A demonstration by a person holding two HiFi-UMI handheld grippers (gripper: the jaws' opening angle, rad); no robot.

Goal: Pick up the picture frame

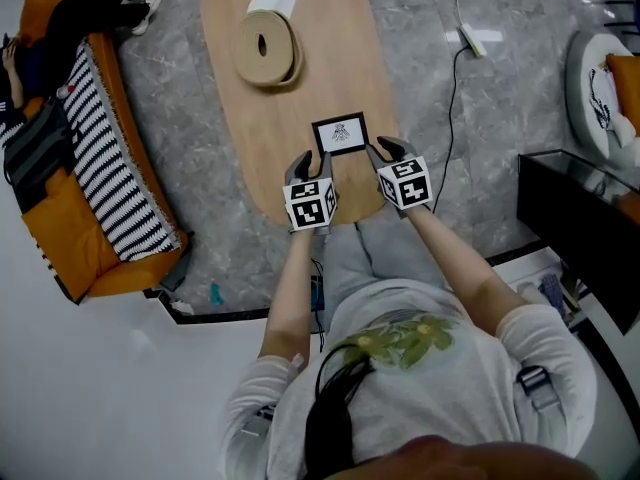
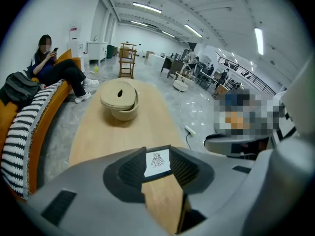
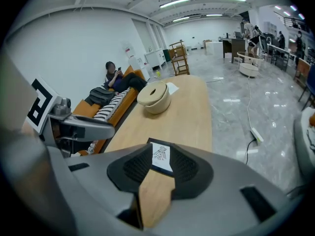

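A small black picture frame [image 1: 340, 133] with a white print lies flat on the oval wooden table [image 1: 230, 128], near its front end. My left gripper [image 1: 308, 168] hangs just in front of the frame's left corner and my right gripper [image 1: 386, 154] just off its right side. Both stand apart from it. In the left gripper view the frame [image 2: 158, 161] shows through the gap of the open left gripper [image 2: 158, 170], beyond the tips. The right gripper view has the frame [image 3: 161, 156] past the open right gripper [image 3: 157, 170]. Nothing sits between either pair of jaws.
A round beige lidded bowl [image 1: 265, 48] and a white sheet [image 1: 272, 1] sit at the table's far end. An orange sofa [image 1: 100, 258] with a striped blanket and a seated person stands left. A power strip [image 1: 470, 38] with cable lies on the floor at right, near a black cabinet [image 1: 580, 208].
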